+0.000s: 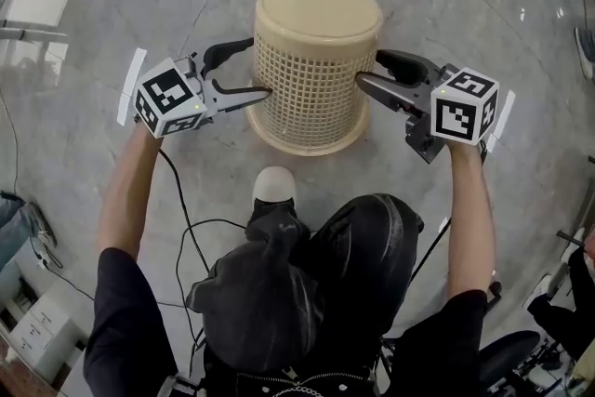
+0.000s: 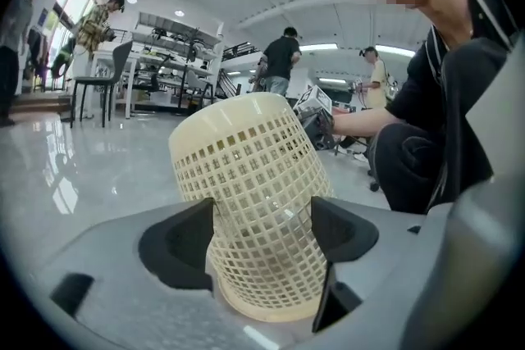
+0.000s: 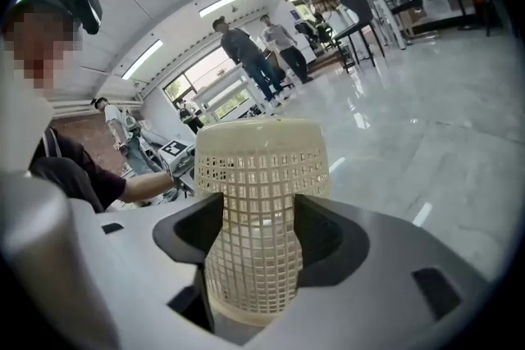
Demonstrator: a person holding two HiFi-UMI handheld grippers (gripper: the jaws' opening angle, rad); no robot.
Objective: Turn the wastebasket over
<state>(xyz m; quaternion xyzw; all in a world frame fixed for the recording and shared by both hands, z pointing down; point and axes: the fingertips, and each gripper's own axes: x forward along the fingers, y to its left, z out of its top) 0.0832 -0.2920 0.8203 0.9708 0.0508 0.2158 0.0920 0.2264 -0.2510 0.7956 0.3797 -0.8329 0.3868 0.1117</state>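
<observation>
A beige lattice wastebasket (image 1: pixel 311 60) stands upside down on the grey floor, solid base up and wide rim down. My left gripper (image 1: pixel 249 68) is at its left wall, jaws spread, and the near fingertip (image 1: pixel 263 92) touches the mesh. My right gripper (image 1: pixel 369 67) is at its right wall, jaws also apart, tips against the mesh. In the left gripper view the wastebasket (image 2: pixel 246 176) leans a little to the right beyond the open left gripper (image 2: pixel 262 217). In the right gripper view the wastebasket (image 3: pixel 258 176) stands upright beyond the open right gripper (image 3: pixel 258 217). Neither gripper clamps the wall.
The person crouches just behind the basket, with a white shoe (image 1: pixel 274 184) near its rim. Black cables (image 1: pixel 186 228) trail on the floor at the left. White tape marks (image 1: pixel 130 84) lie on the floor. Several people, shelves (image 2: pixel 172 53) and a chair (image 2: pixel 102 86) stand far off.
</observation>
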